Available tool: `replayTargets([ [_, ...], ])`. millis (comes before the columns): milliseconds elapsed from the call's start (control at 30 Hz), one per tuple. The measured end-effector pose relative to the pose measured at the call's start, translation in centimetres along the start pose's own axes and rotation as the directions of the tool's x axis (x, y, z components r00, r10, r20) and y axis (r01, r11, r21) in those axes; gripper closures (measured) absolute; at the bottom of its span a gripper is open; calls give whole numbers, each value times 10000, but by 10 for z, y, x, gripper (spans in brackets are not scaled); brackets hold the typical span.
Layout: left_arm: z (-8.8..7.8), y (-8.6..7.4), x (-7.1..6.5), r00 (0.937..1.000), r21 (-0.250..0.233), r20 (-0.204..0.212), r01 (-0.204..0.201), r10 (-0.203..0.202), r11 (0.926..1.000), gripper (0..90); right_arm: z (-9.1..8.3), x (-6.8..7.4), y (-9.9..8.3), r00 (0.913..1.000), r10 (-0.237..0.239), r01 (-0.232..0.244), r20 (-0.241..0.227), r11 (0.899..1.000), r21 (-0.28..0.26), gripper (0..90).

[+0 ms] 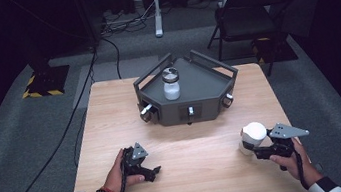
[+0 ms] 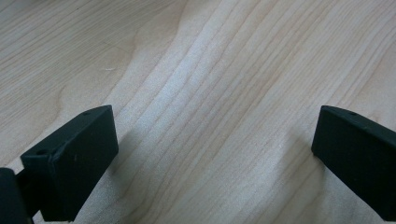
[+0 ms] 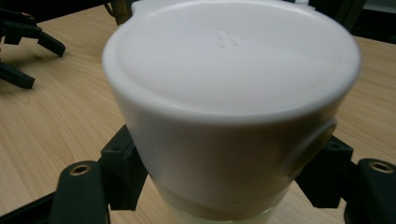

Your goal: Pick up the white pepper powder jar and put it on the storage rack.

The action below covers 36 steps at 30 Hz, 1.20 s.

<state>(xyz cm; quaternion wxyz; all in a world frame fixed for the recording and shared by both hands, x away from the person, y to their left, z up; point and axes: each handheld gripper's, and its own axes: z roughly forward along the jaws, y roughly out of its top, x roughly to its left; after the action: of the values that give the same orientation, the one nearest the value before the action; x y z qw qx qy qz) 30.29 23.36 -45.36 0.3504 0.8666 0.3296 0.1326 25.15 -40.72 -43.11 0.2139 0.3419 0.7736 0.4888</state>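
Black right tool [image 1: 256,150] at the lower right of the high view, clamped on a white-lidded jar [image 1: 251,137], jaws pressing either side of the jar just under its lid. Seen close in the right gripper view: white lid [image 3: 231,60] across most of the frame, black jaws hugging the jar at lower left and lower right, pale clear body just visible under the lid at the bottom edge. Jar upright on the wooden surface [image 1: 194,173], near its right edge.

Left tool [image 1: 154,170] at the lower left of the high view, held in a hand [image 1: 116,172] low over the wood, jaws spread wide with nothing between them. Same in the left gripper view: two black jaws at the bottom corners, bare pale wood grain [image 2: 210,93] in the gap. Far off in the upper left of the right gripper view, the left tool again [image 3: 28,51].

Farther up, at the centre of the high view, a dark grey tray [image 1: 207,83] with raised rails, standing on the far half of the surface. On it, toward the left, a second jar [image 1: 171,83], upright, with a dark lid and white contents. Well apart from both tools.

Beyond the surface, grey carpet, black cables at upper left, a dark folding chair [image 1: 248,14] at upper right.
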Motion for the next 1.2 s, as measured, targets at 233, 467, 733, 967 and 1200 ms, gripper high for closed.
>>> replayTargets([
  [233,0,0,0,10000,-2,-1,0,0,10000,1,-4,5,11,9991,139,-135,411,9998,-116,287],
  [467,0,0,0,10000,0,-3,0,0,10000,1,-2,11,31,9972,211,-184,717,9991,-387,288],
  [733,0,0,0,10000,-2,-5,-3,3,10000,1,10,21,64,9957,52,24,926,9967,-813,289],
  [967,0,0,0,10000,0,-5,-1,1,10000,1,20,27,100,9936,-84,211,1129,9934,-1124,290],
  [1200,0,0,0,10000,0,-13,11,-11,10000,1,35,36,137,9884,-40,206,1517,9939,-1083,290],
])
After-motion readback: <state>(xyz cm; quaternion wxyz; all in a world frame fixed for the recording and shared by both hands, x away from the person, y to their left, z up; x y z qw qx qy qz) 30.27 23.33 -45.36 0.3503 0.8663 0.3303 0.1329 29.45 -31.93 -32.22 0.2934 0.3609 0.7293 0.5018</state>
